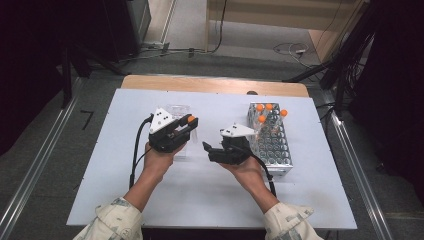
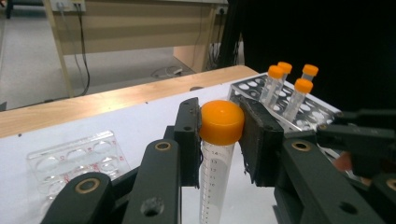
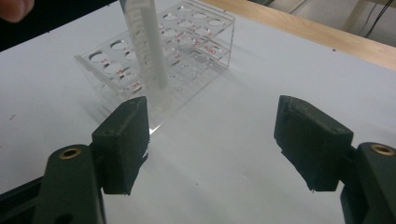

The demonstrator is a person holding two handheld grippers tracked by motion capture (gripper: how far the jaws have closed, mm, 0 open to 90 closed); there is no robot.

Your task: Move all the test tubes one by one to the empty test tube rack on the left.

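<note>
Held upright by its orange cap in the left hand-held gripper [image 2: 219, 135], tube [image 2: 215, 179] with long axis vertical, over or just before the clear rack [image 3: 187, 37] toward the tabletop's [image 1: 210, 200] far edge, probably. Right hand-held gripper [image 3: 212, 135] spread wide, gripping nothing, just beside the tube's lower end.

White-topped table [image 1: 150, 200], wooden strip along far edge. On it: clear plastic rack [image 1: 181, 112] left of centre; metal tube rack [image 1: 272, 145] at right, four orange-capped tubes [image 1: 269, 107] at its far end
</note>
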